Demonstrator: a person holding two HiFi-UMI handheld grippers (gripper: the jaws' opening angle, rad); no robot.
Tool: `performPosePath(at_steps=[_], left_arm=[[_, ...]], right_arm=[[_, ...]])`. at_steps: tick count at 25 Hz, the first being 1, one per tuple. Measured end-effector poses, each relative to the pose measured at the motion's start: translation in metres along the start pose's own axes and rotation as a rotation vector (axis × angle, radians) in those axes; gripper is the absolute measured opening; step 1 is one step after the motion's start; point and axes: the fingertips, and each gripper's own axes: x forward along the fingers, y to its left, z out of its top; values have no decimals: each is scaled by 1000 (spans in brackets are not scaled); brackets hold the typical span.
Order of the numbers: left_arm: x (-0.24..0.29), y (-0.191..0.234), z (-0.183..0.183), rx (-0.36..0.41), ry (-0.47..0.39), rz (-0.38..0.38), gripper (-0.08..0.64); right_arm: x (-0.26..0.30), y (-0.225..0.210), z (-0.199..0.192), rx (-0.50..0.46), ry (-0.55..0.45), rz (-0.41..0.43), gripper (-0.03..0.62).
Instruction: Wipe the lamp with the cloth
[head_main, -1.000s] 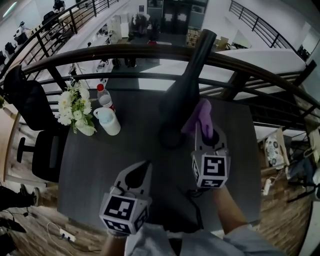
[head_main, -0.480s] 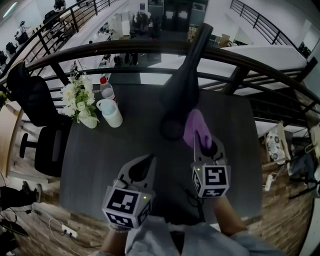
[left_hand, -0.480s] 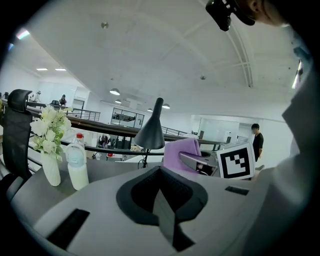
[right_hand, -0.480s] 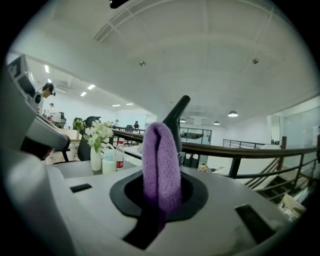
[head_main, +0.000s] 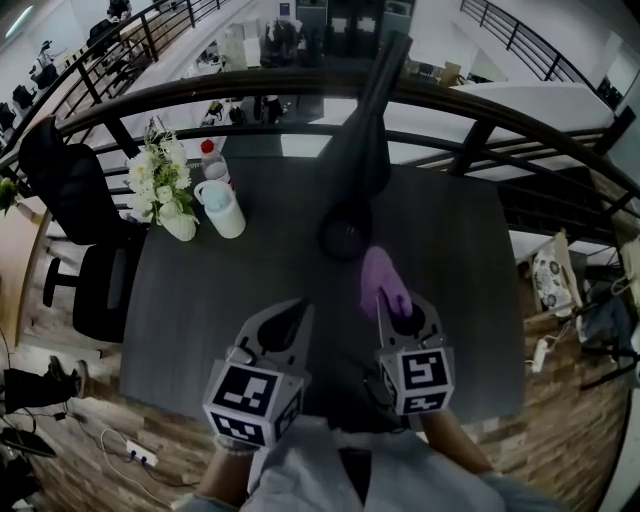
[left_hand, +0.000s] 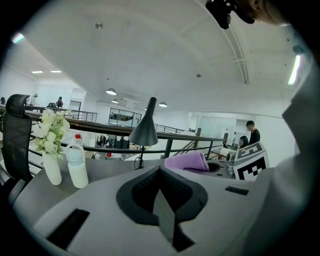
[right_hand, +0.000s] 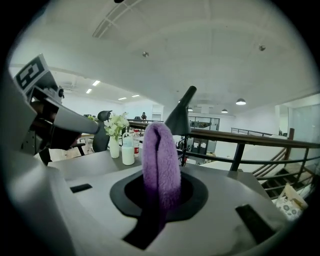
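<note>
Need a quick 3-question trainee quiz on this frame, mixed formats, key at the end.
1. True or false: the left tool is shut with nothing in it.
2. The purple cloth is: A) flat on the table, B) hung on the railing, C) pinched in the right tool.
3. Fill in: in the head view, left of the lamp, the vase holds white ___.
Key: 1 true; 2 C; 3 flowers.
</note>
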Motion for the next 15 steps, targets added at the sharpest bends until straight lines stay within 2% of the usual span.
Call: performPosePath(at_steps=[7,15], left_arm=[[-8,-5,1,-23,-12,16,12],[-16,-9,0,-5,-26,34,12]], right_arm=[[-20,9,-7,31,13,45,51],[-28,15,-8,-7,4,59,51]])
